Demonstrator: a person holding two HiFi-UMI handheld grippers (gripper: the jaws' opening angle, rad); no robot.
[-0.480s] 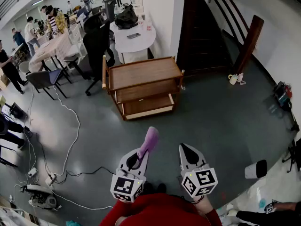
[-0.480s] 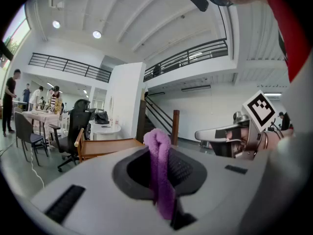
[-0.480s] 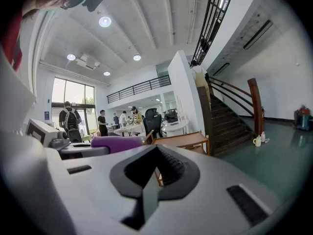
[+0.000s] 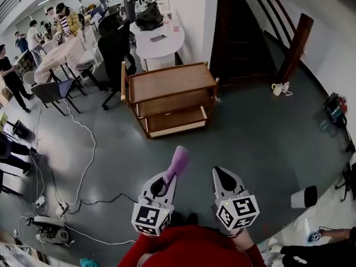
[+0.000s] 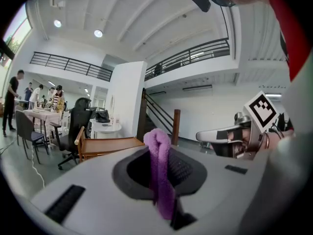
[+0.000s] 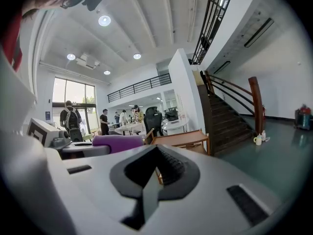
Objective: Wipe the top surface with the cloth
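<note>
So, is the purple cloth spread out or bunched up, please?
Bunched up: the purple cloth is pinched as a narrow folded strip in the left gripper, its looped end poking past the jaws.

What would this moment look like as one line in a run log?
left gripper: shut on purple cloth | right gripper: shut, empty | wooden cart: ahead, not yet reached

Both grippers sit low and side by side, just ahead of the person's red-clad torso (image 4: 189, 250), pointing forward. The left gripper (image 4: 168, 178) has its jaws closed on a purple cloth (image 4: 179, 161). The right gripper (image 4: 218, 175) has its jaws together, holding nothing.
</note>
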